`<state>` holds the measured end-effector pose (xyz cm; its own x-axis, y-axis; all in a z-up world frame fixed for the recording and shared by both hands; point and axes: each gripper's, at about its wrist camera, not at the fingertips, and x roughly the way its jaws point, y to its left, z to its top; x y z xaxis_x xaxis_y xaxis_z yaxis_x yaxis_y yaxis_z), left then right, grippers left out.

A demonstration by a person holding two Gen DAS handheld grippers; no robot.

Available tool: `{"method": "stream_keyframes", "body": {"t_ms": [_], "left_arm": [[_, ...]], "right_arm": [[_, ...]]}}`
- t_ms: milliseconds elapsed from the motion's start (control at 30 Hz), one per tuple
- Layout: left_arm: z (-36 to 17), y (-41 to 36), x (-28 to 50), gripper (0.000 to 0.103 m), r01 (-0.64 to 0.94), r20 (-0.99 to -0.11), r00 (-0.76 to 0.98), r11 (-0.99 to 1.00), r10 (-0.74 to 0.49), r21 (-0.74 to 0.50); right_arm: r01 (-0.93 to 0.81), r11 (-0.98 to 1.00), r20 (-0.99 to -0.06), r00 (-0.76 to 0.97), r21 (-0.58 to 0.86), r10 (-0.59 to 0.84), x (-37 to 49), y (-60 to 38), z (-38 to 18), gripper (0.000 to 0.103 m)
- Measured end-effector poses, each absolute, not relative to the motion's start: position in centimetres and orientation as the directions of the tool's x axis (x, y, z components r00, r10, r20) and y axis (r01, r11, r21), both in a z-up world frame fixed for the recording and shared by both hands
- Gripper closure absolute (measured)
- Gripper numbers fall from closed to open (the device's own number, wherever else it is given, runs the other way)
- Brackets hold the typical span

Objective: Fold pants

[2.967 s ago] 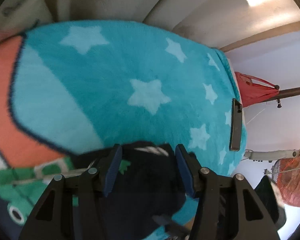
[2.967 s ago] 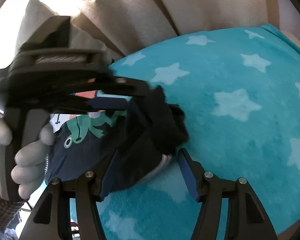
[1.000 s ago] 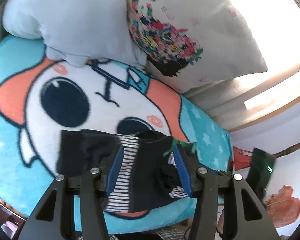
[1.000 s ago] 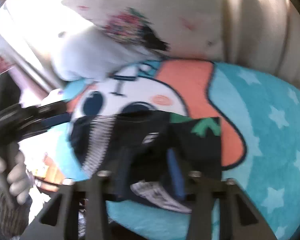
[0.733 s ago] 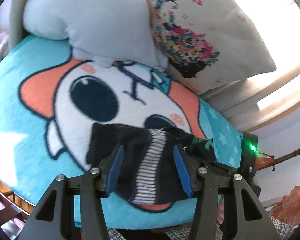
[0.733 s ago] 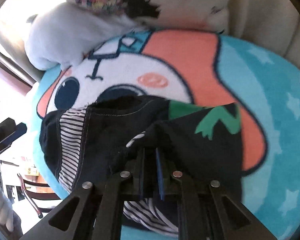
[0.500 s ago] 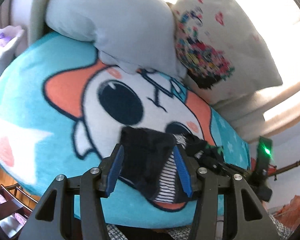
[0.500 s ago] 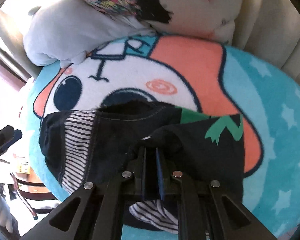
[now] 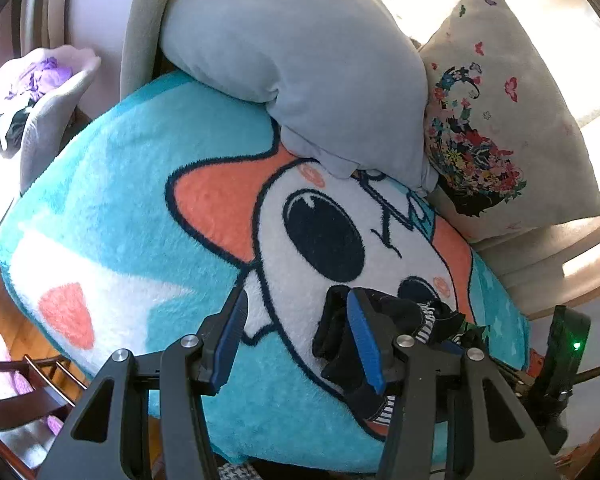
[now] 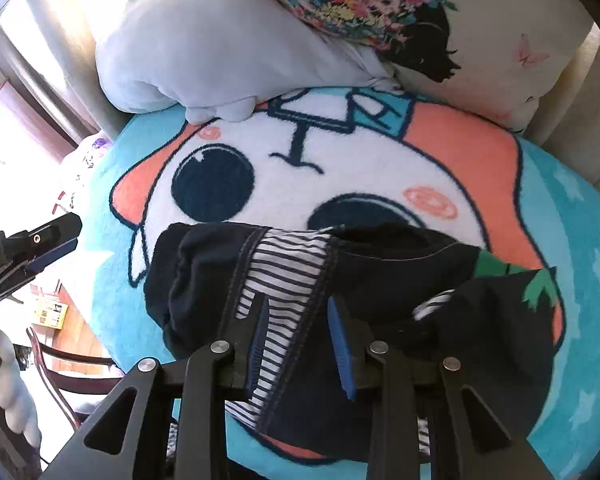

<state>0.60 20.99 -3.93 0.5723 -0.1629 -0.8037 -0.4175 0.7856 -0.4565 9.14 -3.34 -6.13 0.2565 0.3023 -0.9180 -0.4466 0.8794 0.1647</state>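
Note:
Dark navy pants [image 10: 384, 276] with a striped lining and green print lie rumpled on the cartoon-face fleece blanket [image 10: 340, 160]. My right gripper [image 10: 298, 336] hangs just above the striped part, jaws open, holding nothing. In the left wrist view the pants [image 9: 380, 320] show bunched behind the right fingertip. My left gripper [image 9: 296, 332] is open and empty, off the left side of the pants, over the blanket [image 9: 140, 220]. The left gripper also shows at the left edge of the right wrist view [image 10: 32, 248].
A grey-blue plush pillow [image 9: 300, 60] and a floral cushion [image 9: 500, 128] lean at the back of the sofa. A dark wooden chair [image 9: 24, 392] and wood floor lie beyond the blanket's left edge. The right gripper's body with a green light [image 9: 568, 344] sits at right.
The right gripper was shut on the pants half a second ago and has opened and let go. The left gripper has swung left, away from the pants.

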Motion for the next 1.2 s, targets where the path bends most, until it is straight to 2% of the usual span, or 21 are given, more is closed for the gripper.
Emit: {"method": "stream_keyframes", "body": {"t_ms": [33, 133, 167, 267, 533, 700, 833, 900, 1000, 1100, 1133, 1200], "left_arm": [[-3.9, 21.1, 0.6, 0.053, -0.416, -0.804, 0.571, 0.788, -0.162, -0.454], [-4.1, 21.4, 0.9, 0.053, -0.416, -0.811, 0.563, 0.793, -0.160, -0.445], [-4.3, 21.6, 0.9, 0.053, -0.419, -0.812, 0.559, 0.788, -0.167, -0.451], [-5.0, 21.8, 1.2, 0.053, -0.416, -0.816, 0.551, 0.790, -0.175, -0.451], [-7.4, 20.8, 1.9, 0.053, -0.396, -0.825, 0.502, 0.780, -0.259, -0.485], [-8.1, 20.0, 2.1, 0.053, -0.398, -0.827, 0.488, 0.773, -0.278, -0.495], [-8.0, 19.3, 1.8, 0.053, -0.408, -0.828, 0.488, 0.767, -0.276, -0.496], [-7.3, 18.8, 1.5, 0.053, -0.401, -0.828, 0.496, 0.778, -0.259, -0.484], [-6.2, 18.1, 0.9, 0.053, -0.405, -0.829, 0.511, 0.786, -0.229, -0.467], [-5.5, 17.4, 0.4, 0.053, -0.421, -0.829, 0.520, 0.783, -0.205, -0.458], [-5.4, 17.1, 0.3, 0.053, -0.423, -0.829, 0.521, 0.783, -0.201, -0.456], [-5.2, 16.3, 0.1, 0.053, -0.424, -0.831, 0.522, 0.786, -0.194, -0.450]], "right_arm": [[-0.445, 0.883, -0.917, 0.270, 0.150, 0.292, 9.1, -3.1, -6.2, 0.067], [-0.423, 0.899, -0.903, 0.331, 0.117, 0.274, 9.2, -3.2, -5.7, 0.048], [-0.414, 0.903, -0.900, 0.340, 0.116, 0.272, 9.3, -3.3, -5.6, 0.046], [-0.365, 0.917, -0.900, 0.326, 0.163, 0.290, 9.9, -4.7, -5.2, 0.046], [-0.300, 0.936, -0.908, 0.314, 0.182, 0.277, 10.2, -6.2, -5.0, 0.046], [-0.360, 0.915, -0.915, 0.278, 0.184, 0.293, 10.2, -3.8, -5.9, 0.046], [-0.444, 0.886, -0.940, 0.225, 0.135, 0.256, 11.1, -0.3, -8.9, 0.046], [-0.429, 0.892, -0.946, 0.209, 0.141, 0.250, 11.4, -0.2, -9.5, 0.046], [-0.440, 0.859, -0.883, 0.250, 0.262, 0.397, 10.5, -2.6, -5.8, 0.046], [-0.433, 0.871, -0.843, 0.357, 0.232, 0.402, 9.4, -7.1, -2.0, 0.046], [-0.409, 0.885, -0.836, 0.387, 0.222, 0.388, 9.3, -8.7, -1.4, 0.048], [-0.331, 0.931, -0.845, 0.446, 0.152, 0.297, 9.4, -12.7, -1.3, 0.063]]}}
